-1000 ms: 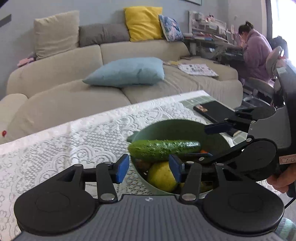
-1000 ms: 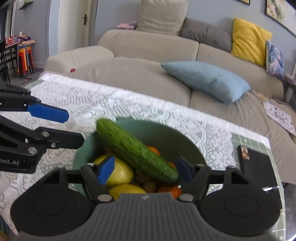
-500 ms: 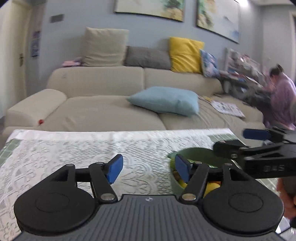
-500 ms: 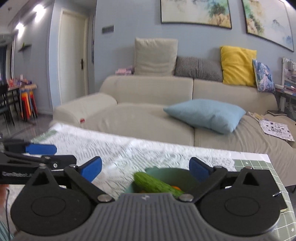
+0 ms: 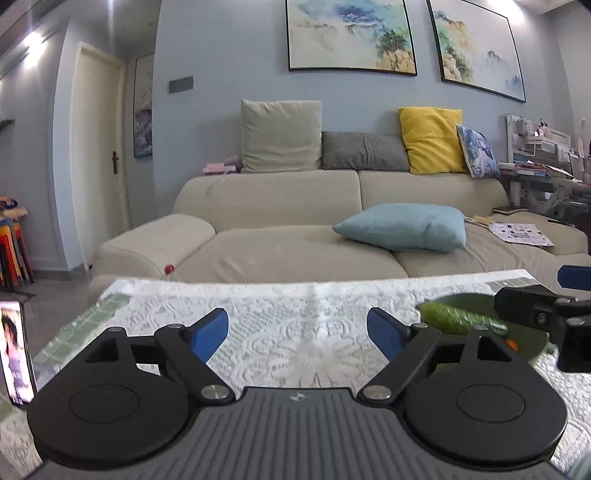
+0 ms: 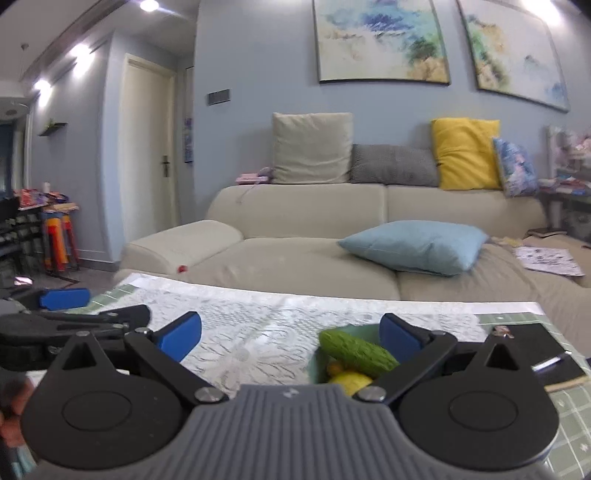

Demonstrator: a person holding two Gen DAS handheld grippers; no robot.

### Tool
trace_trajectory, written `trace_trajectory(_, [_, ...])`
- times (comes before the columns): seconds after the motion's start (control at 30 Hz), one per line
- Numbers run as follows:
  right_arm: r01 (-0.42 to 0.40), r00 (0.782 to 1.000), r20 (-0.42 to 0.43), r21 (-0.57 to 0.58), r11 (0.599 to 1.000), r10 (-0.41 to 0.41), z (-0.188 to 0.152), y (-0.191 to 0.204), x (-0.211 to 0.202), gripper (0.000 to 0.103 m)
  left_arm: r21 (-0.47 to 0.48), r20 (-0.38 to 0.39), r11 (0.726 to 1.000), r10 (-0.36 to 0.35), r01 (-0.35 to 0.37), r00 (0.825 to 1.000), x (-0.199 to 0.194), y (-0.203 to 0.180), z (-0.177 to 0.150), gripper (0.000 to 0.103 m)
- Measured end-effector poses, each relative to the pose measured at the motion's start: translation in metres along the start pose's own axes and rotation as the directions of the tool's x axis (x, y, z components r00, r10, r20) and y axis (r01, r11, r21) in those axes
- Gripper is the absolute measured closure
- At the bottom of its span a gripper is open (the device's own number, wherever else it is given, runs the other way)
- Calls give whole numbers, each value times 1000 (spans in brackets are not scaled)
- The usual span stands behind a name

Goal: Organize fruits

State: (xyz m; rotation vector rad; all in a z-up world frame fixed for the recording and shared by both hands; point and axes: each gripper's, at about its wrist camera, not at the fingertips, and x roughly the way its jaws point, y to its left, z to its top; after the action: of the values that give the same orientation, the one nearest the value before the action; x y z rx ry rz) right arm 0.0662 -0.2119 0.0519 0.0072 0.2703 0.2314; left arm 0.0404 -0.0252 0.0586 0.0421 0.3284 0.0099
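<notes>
Ceiling lights are glaring off blue walls; a beige sofa is sitting under two landscape paintings, cushions lining its back.

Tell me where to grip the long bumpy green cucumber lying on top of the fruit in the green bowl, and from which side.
Grip the long bumpy green cucumber at its middle, from above, pads across its narrow width. It lies slanted atop the fruit in the green bowl, so its upper side looks exposed, while the bowl's wall probably blocks a low sideways approach.
</notes>
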Motion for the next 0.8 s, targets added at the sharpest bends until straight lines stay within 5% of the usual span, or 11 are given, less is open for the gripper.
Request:
trace_trajectory(0.2, [96, 995, 13, -13, 995, -96, -35, 7, -14, 4, -21, -18, 1000, 7, -7, 1000, -13, 0, -24, 3])
trace_trajectory(0.63, [96, 994, -55, 28, 995, -94, -103, -2, -24, 4, -30, -118, 999, 28, -31, 993, -19, 1, -80, 3])
trace_trajectory(0.8, [102, 995, 5, 39, 994, -102, -110, -4, -31, 4, -23, -132, 998, 46, -50, 990, -20, -1, -92, 3])
